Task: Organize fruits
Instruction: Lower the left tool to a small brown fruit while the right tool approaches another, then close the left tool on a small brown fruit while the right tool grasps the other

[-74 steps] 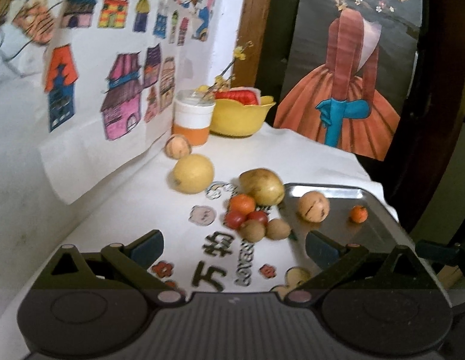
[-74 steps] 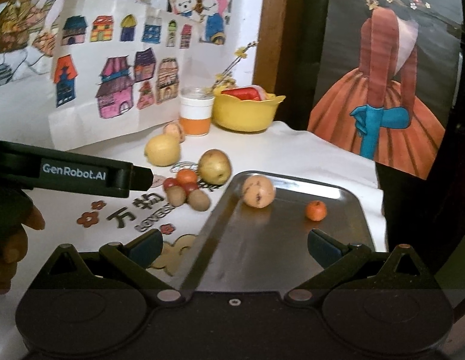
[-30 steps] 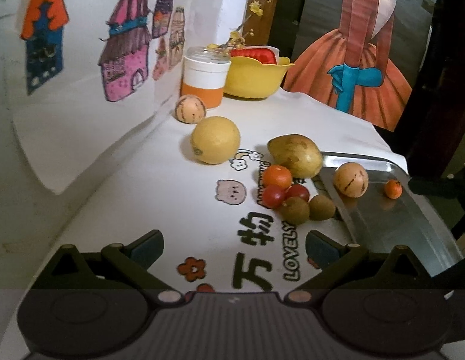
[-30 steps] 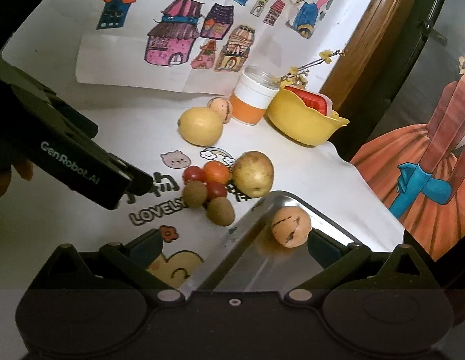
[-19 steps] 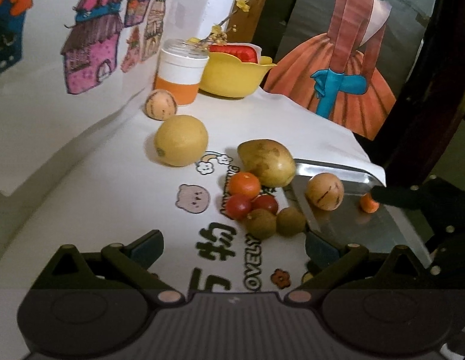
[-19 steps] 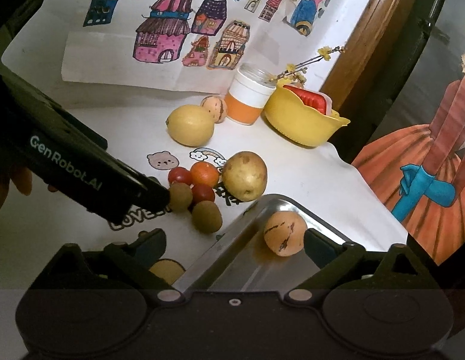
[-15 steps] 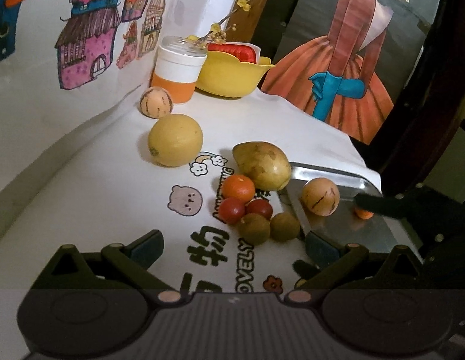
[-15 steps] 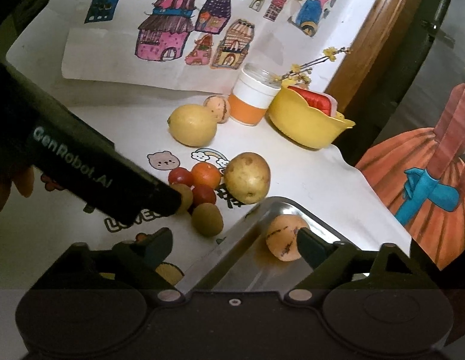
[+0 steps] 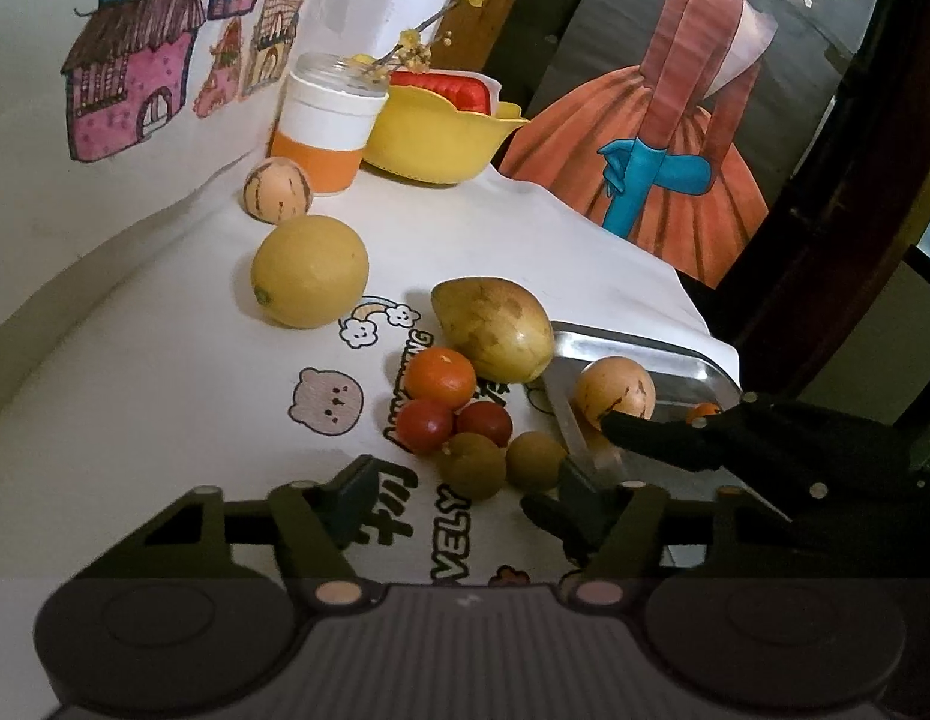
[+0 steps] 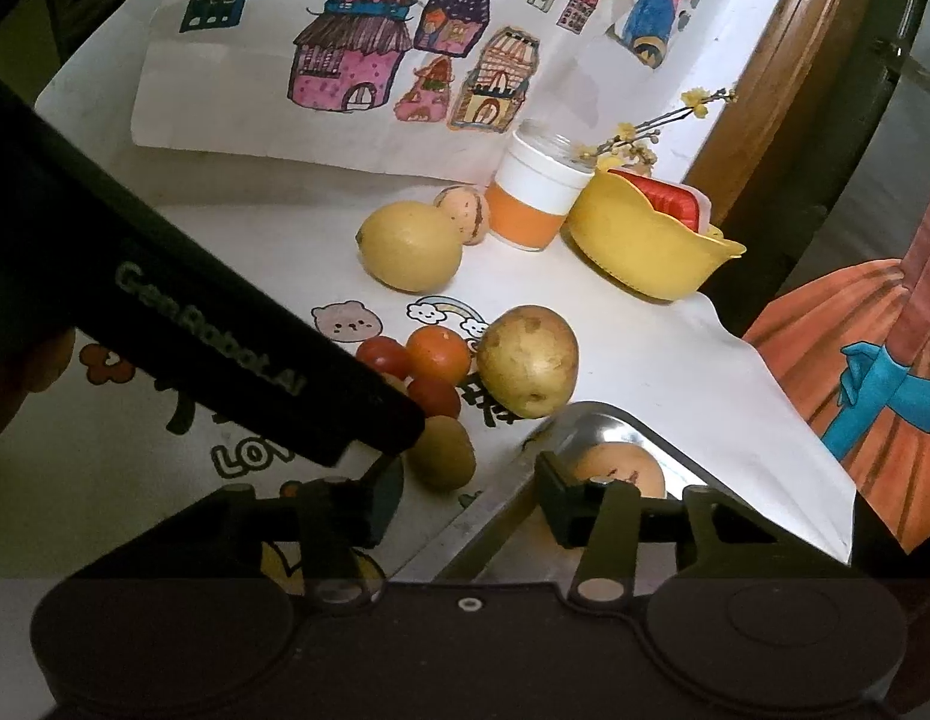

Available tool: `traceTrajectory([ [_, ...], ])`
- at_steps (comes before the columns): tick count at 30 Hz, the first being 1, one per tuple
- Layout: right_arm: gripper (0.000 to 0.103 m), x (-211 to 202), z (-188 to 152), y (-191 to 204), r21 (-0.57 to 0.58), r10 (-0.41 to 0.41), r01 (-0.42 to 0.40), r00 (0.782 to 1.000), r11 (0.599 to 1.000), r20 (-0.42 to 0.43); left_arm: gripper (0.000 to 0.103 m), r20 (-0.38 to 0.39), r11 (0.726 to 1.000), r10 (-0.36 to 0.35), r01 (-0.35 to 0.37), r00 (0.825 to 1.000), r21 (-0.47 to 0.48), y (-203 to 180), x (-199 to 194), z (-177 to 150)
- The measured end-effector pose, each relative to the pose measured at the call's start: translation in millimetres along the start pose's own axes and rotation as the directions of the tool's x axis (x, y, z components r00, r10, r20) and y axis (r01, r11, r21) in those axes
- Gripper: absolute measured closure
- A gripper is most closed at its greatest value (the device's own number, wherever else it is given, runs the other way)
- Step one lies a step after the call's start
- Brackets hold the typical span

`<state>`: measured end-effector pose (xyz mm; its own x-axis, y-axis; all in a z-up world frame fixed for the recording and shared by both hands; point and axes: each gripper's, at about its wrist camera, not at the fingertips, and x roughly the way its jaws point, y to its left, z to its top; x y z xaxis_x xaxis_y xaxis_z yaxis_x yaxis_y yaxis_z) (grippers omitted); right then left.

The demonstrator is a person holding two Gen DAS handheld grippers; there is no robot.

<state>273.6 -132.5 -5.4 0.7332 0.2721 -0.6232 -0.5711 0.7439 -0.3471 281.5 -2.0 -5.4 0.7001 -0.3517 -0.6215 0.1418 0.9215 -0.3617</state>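
Fruits [image 9: 453,414] cluster beside steel tray [image 9: 675,360], small, round, mixed.

Both views are dim and warm, with strong fisheye bending and dark vignetted corners. The metal tray [image 10: 609,426] shows glare. Soft shadows fall under the fruit, and the near gripper bodies sit murky and underexposed.

1. The left gripper [image 9: 462,495] hangs low over the white cloth [image 9: 165,396], jaws apart, nothing between them.
2. Two brown kiwis [image 9: 472,465] lie just ahead of it, touching two red tomatoes [image 9: 426,425].
3. The right gripper [image 9: 591,465] reaches in beside the metal tray [image 9: 675,354].
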Motion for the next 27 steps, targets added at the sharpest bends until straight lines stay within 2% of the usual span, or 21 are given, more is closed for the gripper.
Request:
traceTrajectory([
  [4, 0.06, 3.1, 0.5, 1.3, 0.0, 0.006, -0.006, 1.0, 1.0, 0.002, 0.048, -0.004, 1.0, 0.0, 0.0, 1.0, -0.016, -0.5, 3.2, -0.7],
  [11, 0.067, 7.0, 1.0, 0.9, 0.005, 0.019, -0.019, 1.0, 1.0, 0.006, 0.055, -0.002, 0.999, -0.003, 0.003, 1.0, -0.041, -2.4, 6.9, -0.7],
  [15, 0.07, 8.2, 1.1, 1.8, 0.002, 0.028, -0.028, 1.0, 1.0, 0.008, 0.062, 0.001, 0.999, -0.002, 0.002, 1.0, -0.054, -2.4, 7.8, -0.2],
  [17, 0.075, 8.6, 1.0, 2.1, 0.002, 0.033, -0.034, 0.999, 0.999, 0.008, 0.064, 0.003, 0.998, 0.001, -0.001, 1.0, -0.06, -1.4, 7.6, -0.2],
  [27, 0.076, 7.9, 0.1, 1.2, 0.015, 0.032, -0.032, 0.999, 0.999, 0.013, 0.073, -0.009, 0.997, 0.019, -0.019, 1.0, -0.074, 0.7, 9.6, 0.4],
])
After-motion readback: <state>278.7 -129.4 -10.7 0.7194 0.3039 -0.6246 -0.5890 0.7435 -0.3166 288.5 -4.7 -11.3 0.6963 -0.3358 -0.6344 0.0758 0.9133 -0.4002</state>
